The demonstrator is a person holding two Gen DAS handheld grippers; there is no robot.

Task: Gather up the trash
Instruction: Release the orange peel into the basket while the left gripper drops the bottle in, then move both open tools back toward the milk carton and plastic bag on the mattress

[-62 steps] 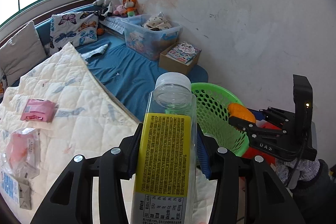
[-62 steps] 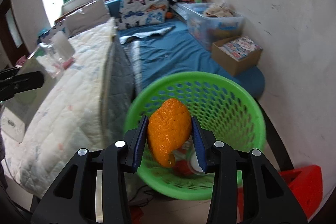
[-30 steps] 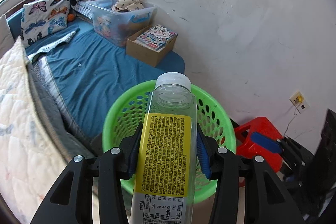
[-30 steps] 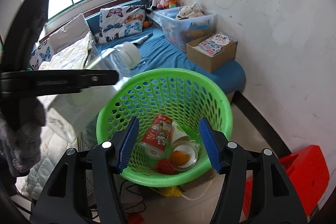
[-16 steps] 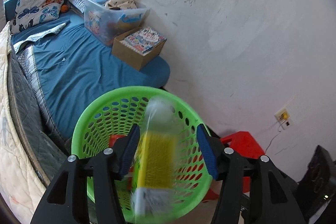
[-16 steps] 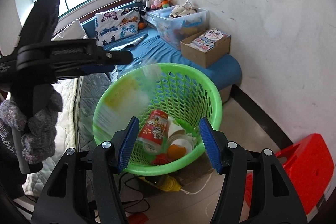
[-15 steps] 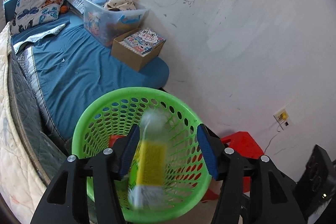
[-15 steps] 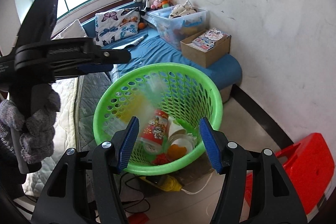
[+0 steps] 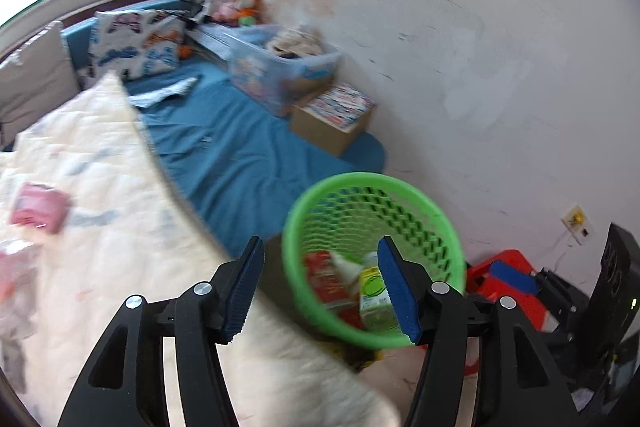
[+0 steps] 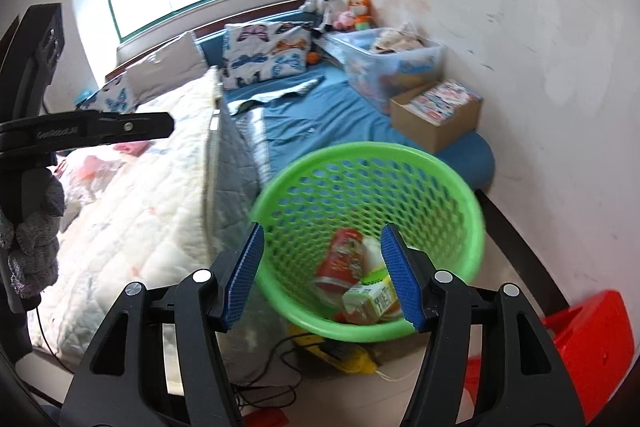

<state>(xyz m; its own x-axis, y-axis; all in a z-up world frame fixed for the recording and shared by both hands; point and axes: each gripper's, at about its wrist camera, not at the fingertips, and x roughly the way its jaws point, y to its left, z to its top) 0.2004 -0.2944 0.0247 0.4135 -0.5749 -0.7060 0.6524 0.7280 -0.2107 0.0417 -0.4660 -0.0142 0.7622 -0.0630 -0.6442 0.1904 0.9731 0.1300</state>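
Observation:
A green perforated basket stands on the floor beside the bed. Inside lie the clear bottle with the yellow label and a red paper cup. My left gripper is open and empty, above the quilt's edge, left of the basket. My right gripper is open and empty, just in front of the basket. Pink wrappers lie on the white quilt; they also show in the right wrist view.
A blue mattress holds a clear storage box and a cardboard box by the white wall. A red stool stands at the right. A yellow power strip with cables lies under the basket.
The bottle has dropped from my left gripper into the basket and lies still. My left gripper has swung left toward the bed. The right gripper, open since dropping the orange peel, has turned slightly left.

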